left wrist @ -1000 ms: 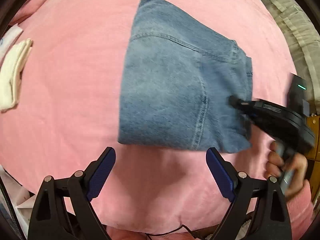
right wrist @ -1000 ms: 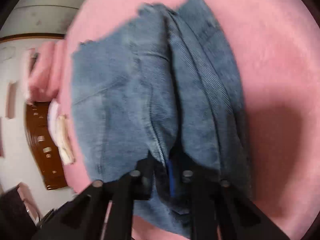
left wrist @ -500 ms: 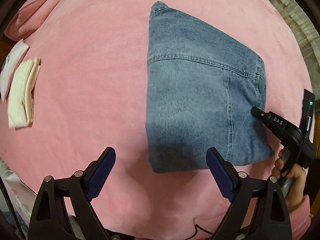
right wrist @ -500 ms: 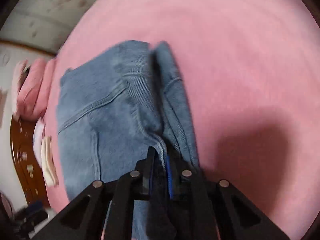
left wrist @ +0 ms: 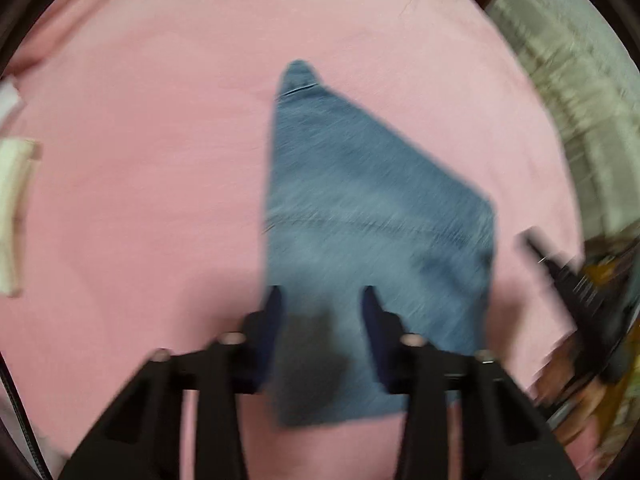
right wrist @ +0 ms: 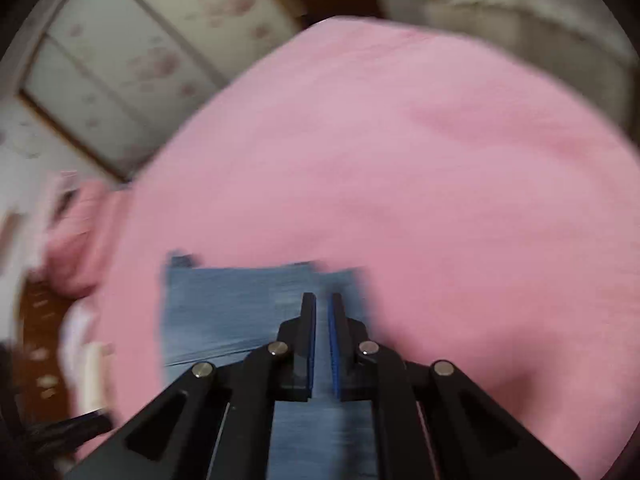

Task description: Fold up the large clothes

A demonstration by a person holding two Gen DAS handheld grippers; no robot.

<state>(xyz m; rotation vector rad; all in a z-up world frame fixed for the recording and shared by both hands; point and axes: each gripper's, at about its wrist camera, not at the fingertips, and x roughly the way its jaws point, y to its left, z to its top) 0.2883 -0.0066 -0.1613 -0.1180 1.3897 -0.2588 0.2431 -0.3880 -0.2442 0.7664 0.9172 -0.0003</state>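
Note:
A folded pair of blue jeans (left wrist: pixel 360 208) lies flat on the pink bedspread (left wrist: pixel 152 168). My left gripper (left wrist: pixel 322 300) points down over the jeans' near left corner. Its jaws are closing, with flat denim showing in the gap and no fold pinched. At the right edge, my right gripper (left wrist: pixel 528 242) is blurred and clear of the jeans' right side. In the right wrist view the right gripper (right wrist: pixel 322 300) hangs above the jeans (right wrist: pixel 224 308), shut to a thin slit with nothing between its blue pads (right wrist: pixel 310 340).
A cream folded cloth (left wrist: pixel 12 216) lies at the bed's left edge. Beige curtain fabric (left wrist: pixel 580 100) hangs beyond the right side. A pink pillow (right wrist: pixel 76 240), wooden furniture (right wrist: pixel 36 320) and sliding wardrobe doors (right wrist: pixel 120 60) stand past the bed (right wrist: pixel 440 160).
My left gripper has moved in over the jeans' near corner and its jaws have narrowed. My right gripper has let the jeans' edge go, lifted and tilted up.

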